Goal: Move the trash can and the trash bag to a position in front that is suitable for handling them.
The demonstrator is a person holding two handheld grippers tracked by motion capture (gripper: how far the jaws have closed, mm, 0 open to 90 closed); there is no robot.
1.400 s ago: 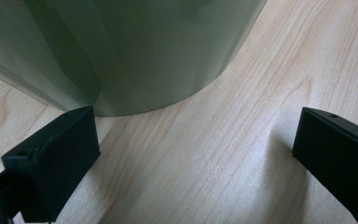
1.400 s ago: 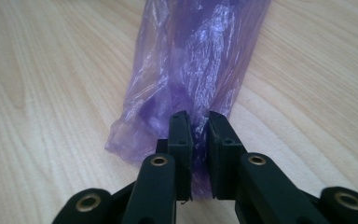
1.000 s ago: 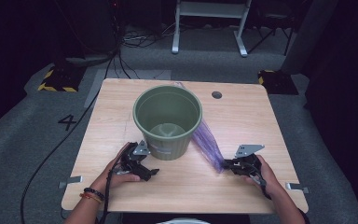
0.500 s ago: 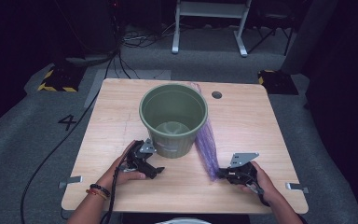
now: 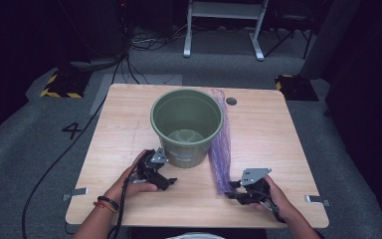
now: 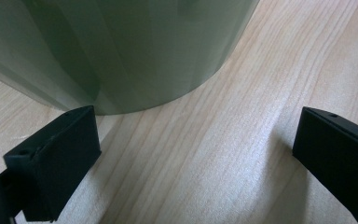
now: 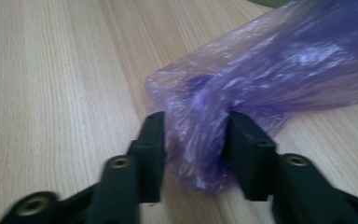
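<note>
Bag (image 5: 220, 144), the purple plastic one, lies stretched on the table (image 5: 278, 144) in a long strip, its long axis running from about twelve o'clock by the far rim of the green bin (image 5: 186, 127) down to six o'clock, where its near end sits between the jaws of the right gripper (image 5: 235, 191). Seen from the right gripper view, the bag (image 7: 242, 88) bunches between jaws that have just been opening; they stand apart, with the film loose between them, not pinched. The left gripper (image 5: 165, 180) rests at about seven o'clock of the bin, jaws wide apart on bare wood, holding nothing, the bin wall (image 6: 121, 51) just ahead. My read: the right hand is far nearer the bag, so any regrip falls to it.
</note>
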